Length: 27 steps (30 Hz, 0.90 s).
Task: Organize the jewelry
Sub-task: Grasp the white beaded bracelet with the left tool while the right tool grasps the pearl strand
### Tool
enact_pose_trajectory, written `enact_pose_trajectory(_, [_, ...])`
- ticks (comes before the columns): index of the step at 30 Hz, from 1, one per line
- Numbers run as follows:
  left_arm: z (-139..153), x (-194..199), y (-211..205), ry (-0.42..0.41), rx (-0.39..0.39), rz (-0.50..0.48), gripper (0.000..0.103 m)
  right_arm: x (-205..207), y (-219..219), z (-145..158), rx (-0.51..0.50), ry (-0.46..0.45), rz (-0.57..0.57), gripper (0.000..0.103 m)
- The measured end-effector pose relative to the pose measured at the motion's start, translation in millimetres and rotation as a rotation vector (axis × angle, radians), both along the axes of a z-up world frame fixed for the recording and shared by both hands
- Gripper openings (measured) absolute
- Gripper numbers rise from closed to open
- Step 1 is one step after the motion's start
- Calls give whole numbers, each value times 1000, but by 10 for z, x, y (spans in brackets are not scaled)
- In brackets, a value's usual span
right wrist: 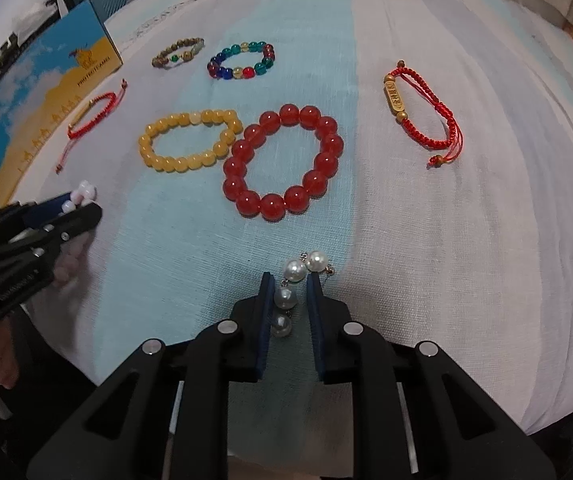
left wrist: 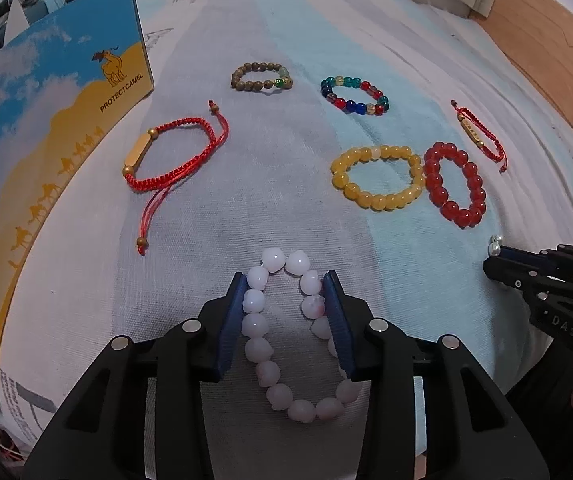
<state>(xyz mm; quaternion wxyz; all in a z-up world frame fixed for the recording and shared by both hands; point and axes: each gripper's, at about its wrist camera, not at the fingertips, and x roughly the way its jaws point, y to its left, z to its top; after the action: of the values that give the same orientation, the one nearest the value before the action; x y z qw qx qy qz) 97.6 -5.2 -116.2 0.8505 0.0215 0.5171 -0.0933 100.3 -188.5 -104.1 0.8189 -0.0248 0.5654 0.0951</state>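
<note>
The left gripper (left wrist: 284, 320) is straddling the pale pink bead bracelet (left wrist: 294, 336) on the cloth (left wrist: 206, 220), pads touching both sides, seemingly pinching it for lifting; the right gripper (right wrist: 289, 312) is bracketing the pearl earrings (right wrist: 292, 280), fingers parted, not visibly clamping.

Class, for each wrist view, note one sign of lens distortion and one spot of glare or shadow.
Left wrist view: the box edge bows and dark corners frame the picture; shadow lies beneath the left gripper. Right wrist view: the cloth stripes curve outward; bright glints sit on the red bead bracelet and pearls.
</note>
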Motion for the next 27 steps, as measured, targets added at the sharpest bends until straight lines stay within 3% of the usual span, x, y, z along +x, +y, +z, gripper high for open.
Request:
enact_pose_trajectory(7, [75,5,52,10,-7,8,21,-6,-45,80,17,-13,-20,11])
enact_pose_trajectory(27, [444,-85,16,-60,18,11,20,-105,-91,517,74,-85,-45,11])
